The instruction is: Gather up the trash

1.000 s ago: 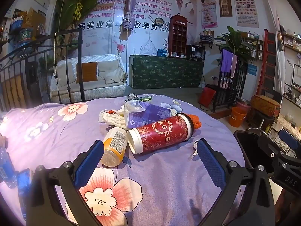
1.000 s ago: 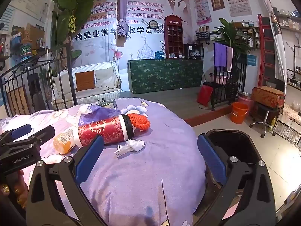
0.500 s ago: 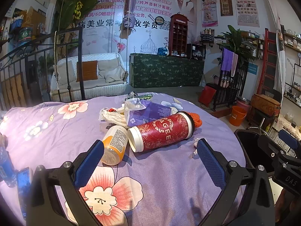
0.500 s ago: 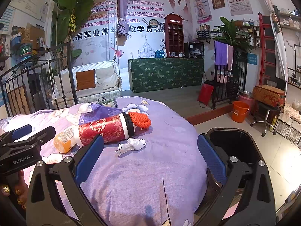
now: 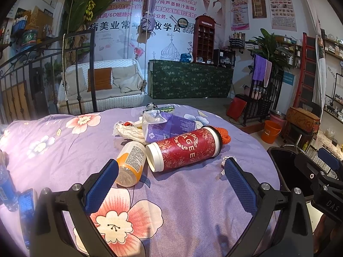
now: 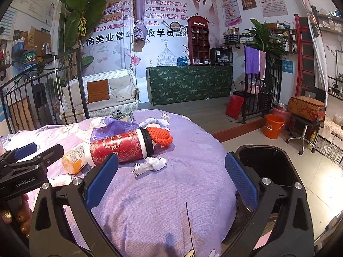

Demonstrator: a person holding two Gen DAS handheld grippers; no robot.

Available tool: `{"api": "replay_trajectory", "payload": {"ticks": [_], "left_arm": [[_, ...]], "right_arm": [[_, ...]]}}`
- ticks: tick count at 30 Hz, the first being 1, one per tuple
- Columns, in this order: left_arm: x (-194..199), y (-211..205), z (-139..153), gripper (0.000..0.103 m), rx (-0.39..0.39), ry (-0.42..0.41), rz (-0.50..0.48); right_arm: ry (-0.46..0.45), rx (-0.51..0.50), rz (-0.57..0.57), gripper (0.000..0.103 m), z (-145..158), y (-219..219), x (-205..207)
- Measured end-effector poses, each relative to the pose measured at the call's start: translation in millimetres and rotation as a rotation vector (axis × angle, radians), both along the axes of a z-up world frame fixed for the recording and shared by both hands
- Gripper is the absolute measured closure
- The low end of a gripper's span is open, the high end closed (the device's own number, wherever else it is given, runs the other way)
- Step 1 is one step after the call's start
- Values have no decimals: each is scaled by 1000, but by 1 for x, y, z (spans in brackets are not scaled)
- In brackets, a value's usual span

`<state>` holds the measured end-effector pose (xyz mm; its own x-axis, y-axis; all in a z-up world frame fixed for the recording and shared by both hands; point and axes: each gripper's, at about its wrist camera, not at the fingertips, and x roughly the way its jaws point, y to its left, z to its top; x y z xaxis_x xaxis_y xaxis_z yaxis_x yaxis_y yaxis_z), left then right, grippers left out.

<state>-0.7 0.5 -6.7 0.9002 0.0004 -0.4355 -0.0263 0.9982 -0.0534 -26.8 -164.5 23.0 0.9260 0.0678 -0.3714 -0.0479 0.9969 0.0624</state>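
Two grippers hover over the purple cloth (image 5: 193,214), fingers wide apart, empty: left gripper (image 5: 171,184), right gripper (image 6: 171,180). From left lie the bottle (image 5: 130,162), red can (image 5: 184,147), crumpled paper (image 6: 153,163); the black bin (image 6: 265,167) stands at right.

Dim indoor light, purple cast — strong fisheye bending, dark vignette at corners — centre sharp, far-left edge overexposed

At the left edge of the left wrist view, a blue-labelled clear plastic bottle (image 5: 6,189) is cut off; the black plastic trash bin (image 6: 265,167) sits partly hidden behind blue finger pads (image 6: 240,181).
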Motion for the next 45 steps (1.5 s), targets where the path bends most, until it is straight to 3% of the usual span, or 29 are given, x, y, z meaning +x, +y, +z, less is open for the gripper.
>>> {"api": "replay_trajectory", "payload": {"ticks": [45], "left_arm": [[1, 2, -5, 6, -6, 9, 2]], "right_arm": [[0, 2, 11, 5, -2, 11, 2]]}}
